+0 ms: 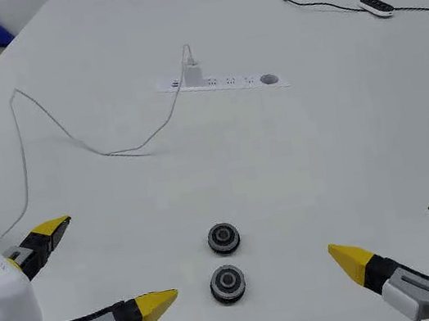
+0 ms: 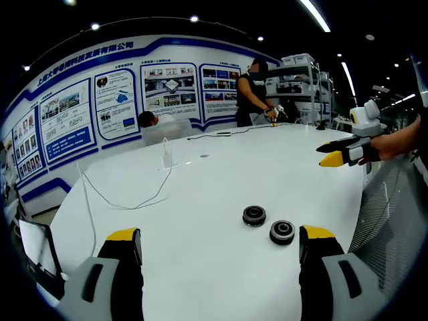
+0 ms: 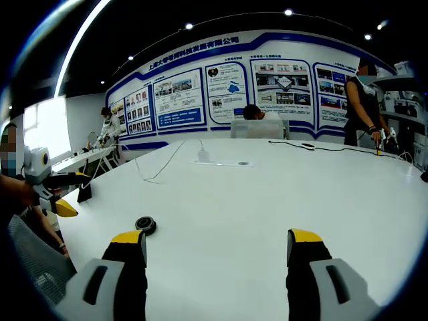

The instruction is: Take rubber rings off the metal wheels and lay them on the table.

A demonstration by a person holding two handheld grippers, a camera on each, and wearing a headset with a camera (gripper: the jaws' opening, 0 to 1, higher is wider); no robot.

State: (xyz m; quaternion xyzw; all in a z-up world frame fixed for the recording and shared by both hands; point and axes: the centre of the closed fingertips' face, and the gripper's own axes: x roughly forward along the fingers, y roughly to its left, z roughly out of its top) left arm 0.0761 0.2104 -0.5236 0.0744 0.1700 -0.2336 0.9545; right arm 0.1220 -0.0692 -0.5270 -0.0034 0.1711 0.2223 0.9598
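Bright, even light from overhead falls on the white worktop (image 1: 321, 150), and the wheels (image 1: 223, 239) throw only small, soft shadows. The head view is sharp throughout. In both gripper views spotlights (image 3: 288, 12) and a strip light (image 2: 314, 13) glare against a dark ceiling (image 2: 227, 23). The fisheye bends the wall posters (image 2: 67, 114) and the worktop's edge. A window (image 3: 40, 127) is washed out white.

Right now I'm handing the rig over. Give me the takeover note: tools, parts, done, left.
Tools: left tool and right tool are both open and empty, above the table.
Parts: two wheels lie close together on the table between the tools, not touching.
Done: nothing. Each wheel appears to have its black ring still on.
Left: pull both rings off and lay them on the table.
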